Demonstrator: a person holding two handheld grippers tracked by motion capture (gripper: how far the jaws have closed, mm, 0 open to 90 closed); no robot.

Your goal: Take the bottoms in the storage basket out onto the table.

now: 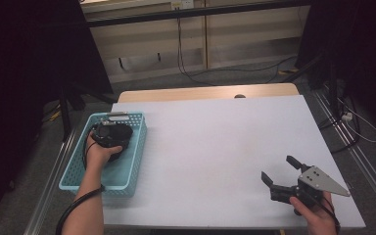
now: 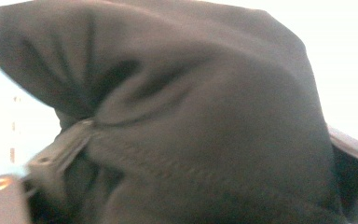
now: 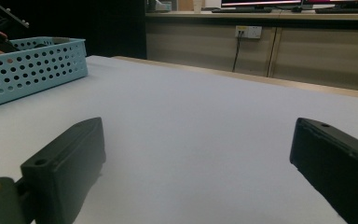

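Meanwhile, right gripper (image 1: 280,177) jaws gape empty; left gripper (image 1: 111,134) jaws hidden behind dark cloth (image 2: 182,121).

Black right gripper (image 1: 280,177) with grey three-cornered plate; black cables, bare forearms.

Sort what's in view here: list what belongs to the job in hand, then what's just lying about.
In the job:
- left claw, down inside the basket
- dark fabric item, right up against that claw
- light blue perforated basket

Lying about:
- right claw, open, apart from the basket
- white table
- cables on the floor
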